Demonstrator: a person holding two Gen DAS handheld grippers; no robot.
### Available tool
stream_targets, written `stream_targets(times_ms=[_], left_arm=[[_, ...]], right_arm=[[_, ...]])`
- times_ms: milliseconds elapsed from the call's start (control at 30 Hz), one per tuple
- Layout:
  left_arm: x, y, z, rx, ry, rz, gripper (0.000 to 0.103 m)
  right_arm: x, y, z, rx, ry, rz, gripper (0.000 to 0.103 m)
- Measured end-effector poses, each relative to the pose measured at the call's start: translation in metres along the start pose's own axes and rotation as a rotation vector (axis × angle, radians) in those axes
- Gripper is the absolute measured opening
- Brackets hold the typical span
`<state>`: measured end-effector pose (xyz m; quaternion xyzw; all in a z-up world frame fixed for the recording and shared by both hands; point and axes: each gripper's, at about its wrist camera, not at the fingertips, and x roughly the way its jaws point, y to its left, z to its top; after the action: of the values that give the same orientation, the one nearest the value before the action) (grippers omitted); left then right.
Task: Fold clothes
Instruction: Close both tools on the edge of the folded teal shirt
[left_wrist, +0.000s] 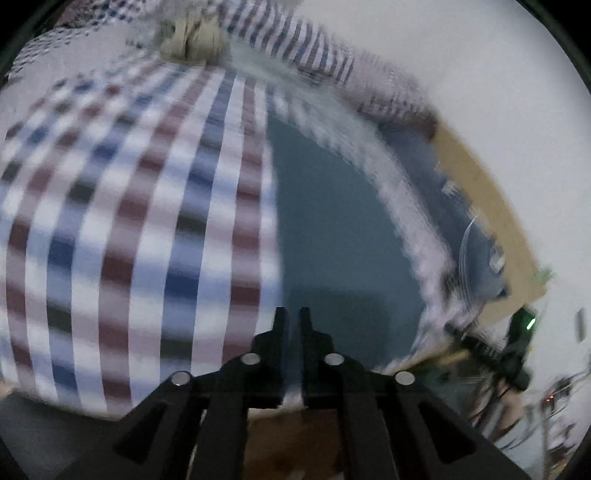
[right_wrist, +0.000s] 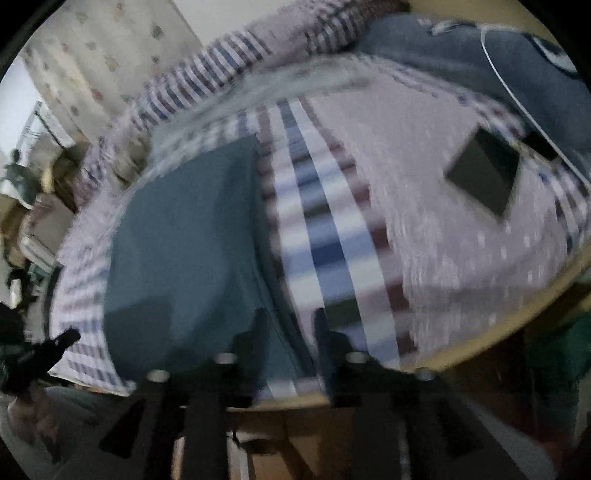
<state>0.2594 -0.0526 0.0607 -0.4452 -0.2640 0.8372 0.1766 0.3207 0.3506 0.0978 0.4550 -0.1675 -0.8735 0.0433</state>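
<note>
A teal garment (left_wrist: 332, 221) lies flat on the checked bedsheet (left_wrist: 129, 221), folded into a rough rectangle; both views are motion-blurred. My left gripper (left_wrist: 293, 325) hovers over the garment's near edge with its fingers almost together, and nothing clearly shows between them. In the right wrist view the same teal garment (right_wrist: 184, 240) fills the left centre. My right gripper (right_wrist: 291, 332) is open above the garment's right edge, where it meets the checked sheet (right_wrist: 325, 240). Its fingers hold nothing.
A beige crumpled cloth (left_wrist: 192, 37) sits at the far end of the bed. A dark flat tablet-like object (right_wrist: 484, 173) and a blue-grey cushion (right_wrist: 480, 66) lie to the right. The wooden bed edge (right_wrist: 461, 354) runs below the grippers.
</note>
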Motion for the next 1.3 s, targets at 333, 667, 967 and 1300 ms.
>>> stream_targets(times_ms=[333,667,967,1300], left_arm=[[0.026,0.042,0.112,-0.065,-0.152,-0.211,0.086],[0.14,0.043,0.19,-0.002,0.044,-0.172,0.085],[0.177,0.045,0.208,-0.003,0.115,-0.235,0.086],[0.198,0.039,0.218,-0.015,0.149,-0.268,0.086]], right_arm=[[0.013,-0.003,0.077,0.072,-0.153,0.233,0.074],[0.087,0.003,0.12,0.144,-0.135,0.344,0.075],[0.148,0.019,0.149,0.054,-0.025,0.382,0.077],[0.169,-0.003,0.193,0.04,-0.002,0.354,0.093]])
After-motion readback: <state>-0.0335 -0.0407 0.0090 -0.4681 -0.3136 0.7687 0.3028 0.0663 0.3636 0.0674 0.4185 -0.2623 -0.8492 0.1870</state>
